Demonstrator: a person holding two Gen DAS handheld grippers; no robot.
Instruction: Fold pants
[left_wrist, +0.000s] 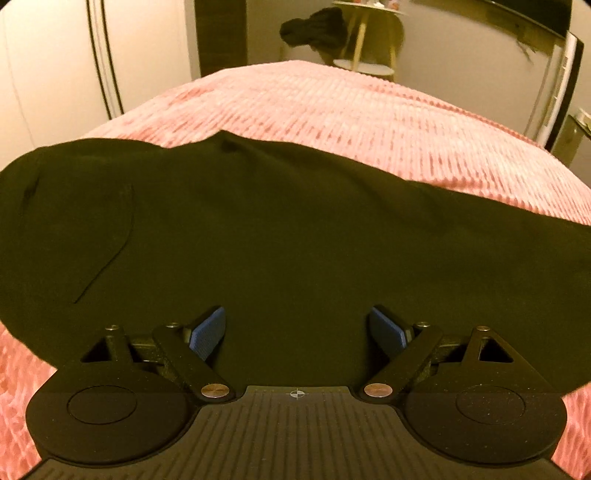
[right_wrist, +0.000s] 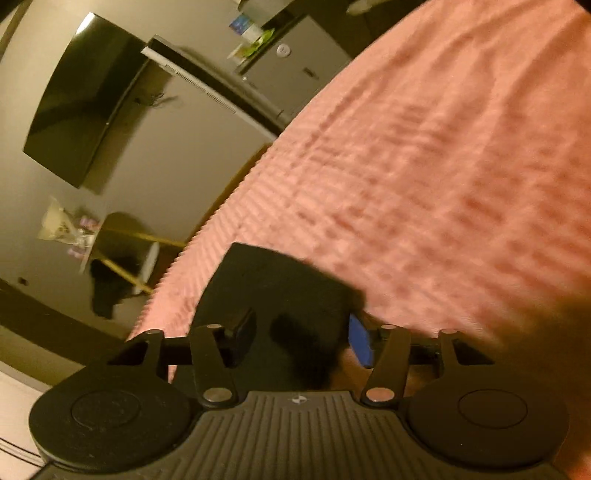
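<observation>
The black pants (left_wrist: 258, 229) lie spread across the pink ribbed bedspread (left_wrist: 351, 110), filling the middle of the left wrist view. My left gripper (left_wrist: 297, 328) is open just above the cloth, its blue pads (left_wrist: 207, 332) wide apart and holding nothing. In the right wrist view a black corner of the pants (right_wrist: 273, 288) sits between the fingers of my right gripper (right_wrist: 301, 339) over the bedspread (right_wrist: 443, 166). The jaws stand partly apart and the view is blurred, so a grip on the cloth is unclear.
A small stool-like table (left_wrist: 369, 40) with dark cloth (left_wrist: 314, 31) draped on it stands beyond the bed's far edge. A wall TV (right_wrist: 81, 99), a long white unit (right_wrist: 199, 81) and a grey cabinet (right_wrist: 295, 62) show in the right wrist view.
</observation>
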